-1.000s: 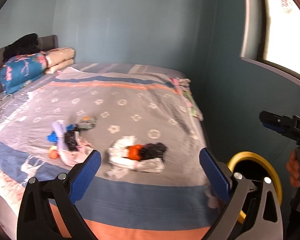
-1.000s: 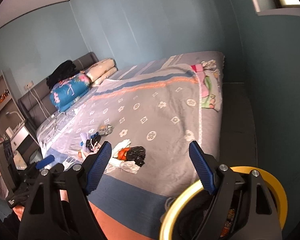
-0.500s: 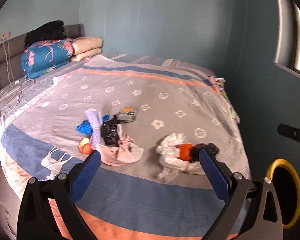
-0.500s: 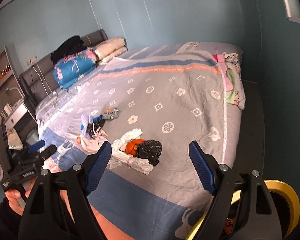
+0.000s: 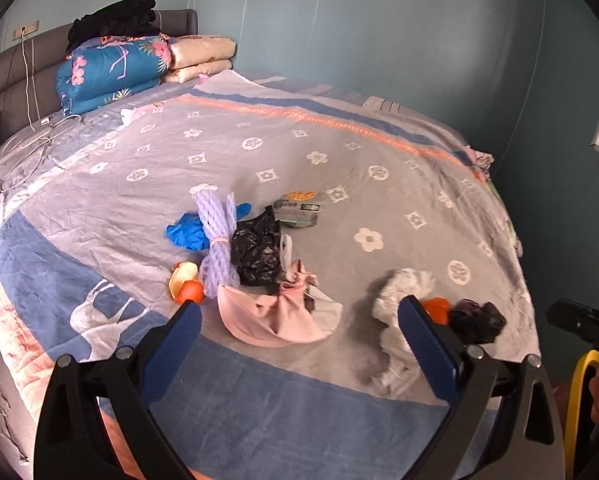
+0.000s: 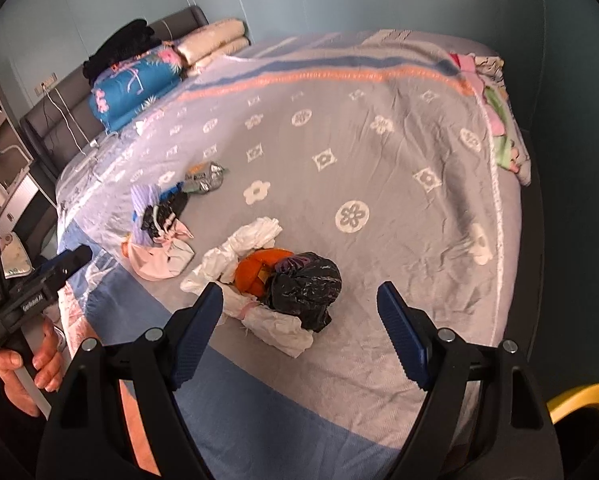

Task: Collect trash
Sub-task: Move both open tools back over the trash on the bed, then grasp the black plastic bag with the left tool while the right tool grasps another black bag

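Left wrist view: the left gripper (image 5: 299,336) hangs over the near edge of the bed (image 5: 339,152) with its fingers wide apart and nothing between them. Straight ahead lies the left heap of trash: a pink bag (image 5: 275,312), a crumpled black bag (image 5: 255,252), a lilac foam net (image 5: 217,236), a blue glove (image 5: 187,232), orange peel (image 5: 185,284) and, a little farther, a flattened snack packet (image 5: 299,210). To the right sits a second heap, partly behind the right finger. A yellow-rimmed bin (image 5: 577,396) shows at the far right edge, off the bed. For a clean pick, I would lower the fingers over the pink bag's knotted middle, where the cloth-like plastic bunches, rather than its flat skirt, which would likely slip out.

Right wrist view: the right gripper (image 6: 299,328) also has its fingers spread, empty, with the second heap just beyond them: white crumpled plastic (image 6: 251,248), an orange lump (image 6: 259,270) and one tied black bag (image 6: 305,284). The black bag's bulk offers the surest bite. The bin's yellow rim (image 6: 579,400) is near right.

Count: two heaps; two black bags, one in each; one pink bag, one net, one glove, one packet. At the head of the bed, one blue quilt (image 6: 135,84).
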`<act>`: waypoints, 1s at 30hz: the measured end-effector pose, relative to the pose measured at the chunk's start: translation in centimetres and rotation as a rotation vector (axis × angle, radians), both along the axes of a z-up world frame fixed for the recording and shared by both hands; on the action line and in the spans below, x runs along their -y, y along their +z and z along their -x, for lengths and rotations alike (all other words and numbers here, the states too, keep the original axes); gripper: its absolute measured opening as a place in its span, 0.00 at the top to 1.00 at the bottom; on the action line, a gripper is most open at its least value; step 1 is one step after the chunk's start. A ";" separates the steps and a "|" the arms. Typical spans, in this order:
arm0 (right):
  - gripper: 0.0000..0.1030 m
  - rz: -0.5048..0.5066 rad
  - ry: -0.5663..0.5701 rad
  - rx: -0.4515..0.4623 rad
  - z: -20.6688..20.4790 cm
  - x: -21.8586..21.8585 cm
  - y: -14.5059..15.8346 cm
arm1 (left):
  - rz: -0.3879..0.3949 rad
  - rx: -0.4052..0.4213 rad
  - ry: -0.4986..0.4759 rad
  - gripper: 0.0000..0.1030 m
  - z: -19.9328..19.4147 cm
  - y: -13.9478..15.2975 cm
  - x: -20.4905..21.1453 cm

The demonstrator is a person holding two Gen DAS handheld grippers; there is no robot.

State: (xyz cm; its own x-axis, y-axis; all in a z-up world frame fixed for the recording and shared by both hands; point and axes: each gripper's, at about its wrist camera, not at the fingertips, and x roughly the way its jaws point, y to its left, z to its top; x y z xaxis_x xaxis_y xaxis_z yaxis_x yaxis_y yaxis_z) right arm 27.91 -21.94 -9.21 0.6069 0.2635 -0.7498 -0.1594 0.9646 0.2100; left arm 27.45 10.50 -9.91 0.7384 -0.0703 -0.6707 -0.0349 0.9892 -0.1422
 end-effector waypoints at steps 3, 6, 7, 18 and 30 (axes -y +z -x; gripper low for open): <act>0.26 0.015 0.003 -0.042 -1.3 -0.5 -1.3 | -0.007 -0.012 0.015 0.08 -1.2 -0.6 -0.4; 0.26 0.027 0.004 -0.076 -2.7 -0.9 -2.4 | -0.006 -0.034 0.020 0.08 -2.9 -1.4 -0.9; 0.26 0.034 0.004 -0.079 -3.0 -1.0 -2.6 | -0.010 -0.037 0.020 0.08 -3.3 -1.5 -0.9; 0.27 0.056 0.021 -0.127 -5.7 -2.1 -4.7 | -0.001 -0.068 0.038 0.08 -7.1 -3.6 -2.4; 0.31 0.071 0.033 -0.147 -7.0 -2.6 -6.0 | 0.021 -0.067 0.041 0.22 -8.6 -4.4 -3.5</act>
